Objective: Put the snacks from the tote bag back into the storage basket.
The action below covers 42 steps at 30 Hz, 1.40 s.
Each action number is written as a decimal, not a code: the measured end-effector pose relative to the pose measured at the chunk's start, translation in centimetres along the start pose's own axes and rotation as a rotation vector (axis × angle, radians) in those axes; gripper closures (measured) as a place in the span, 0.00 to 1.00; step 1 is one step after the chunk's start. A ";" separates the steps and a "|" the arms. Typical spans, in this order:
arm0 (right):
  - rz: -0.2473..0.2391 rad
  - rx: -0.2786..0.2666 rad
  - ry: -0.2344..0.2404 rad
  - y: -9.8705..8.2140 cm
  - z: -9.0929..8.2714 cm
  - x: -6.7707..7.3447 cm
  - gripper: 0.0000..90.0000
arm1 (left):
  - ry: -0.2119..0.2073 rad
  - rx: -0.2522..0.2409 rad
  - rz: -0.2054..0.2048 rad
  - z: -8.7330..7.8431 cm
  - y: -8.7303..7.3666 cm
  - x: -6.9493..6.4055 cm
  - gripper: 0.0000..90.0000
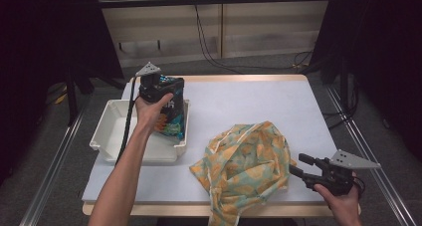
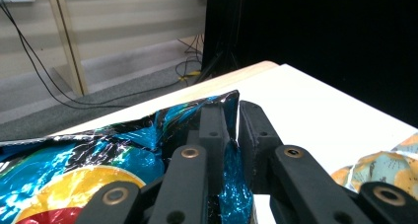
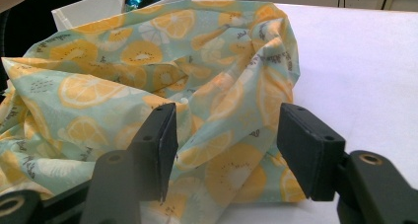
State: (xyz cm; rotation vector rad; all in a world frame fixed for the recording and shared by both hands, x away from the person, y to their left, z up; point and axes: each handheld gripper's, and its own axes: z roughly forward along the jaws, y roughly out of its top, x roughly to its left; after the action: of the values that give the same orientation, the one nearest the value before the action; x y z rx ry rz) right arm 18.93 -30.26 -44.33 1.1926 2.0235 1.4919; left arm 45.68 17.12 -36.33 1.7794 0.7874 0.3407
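Note:
A shiny blue snack bag (image 1: 172,117) stands upright in the right end of a white tray (image 1: 112,131). My left gripper (image 1: 164,85) holds its top edge; in the left gripper view the foil of the snack bag (image 2: 98,160) is pinched between the nearly closed jaws of the gripper (image 2: 238,110). A crumpled cloth bag (image 1: 249,161) printed with oranges and kiwis lies at the front middle of the table. My right gripper (image 1: 297,164) stands open just right of it, and in the right gripper view its jaws (image 3: 226,130) frame the cloth bag (image 3: 148,61) without touching it.
The white table top (image 1: 259,101) reaches behind and right of the cloth. The left half of the tray holds nothing. Cables hang on the floor beyond the far table edge. Dark curtains stand at both sides.

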 end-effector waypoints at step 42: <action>0.004 0.001 0.003 -0.1 0.1 0.1 0.42 | -0.029 -0.021 0.050 -4.1 -0.3 0.4 0.67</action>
State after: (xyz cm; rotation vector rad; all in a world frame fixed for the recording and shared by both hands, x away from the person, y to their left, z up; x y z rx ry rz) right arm 18.91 -30.14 -44.42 1.1957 2.0248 1.4953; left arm 43.48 20.43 -35.18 1.7832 0.7173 0.3541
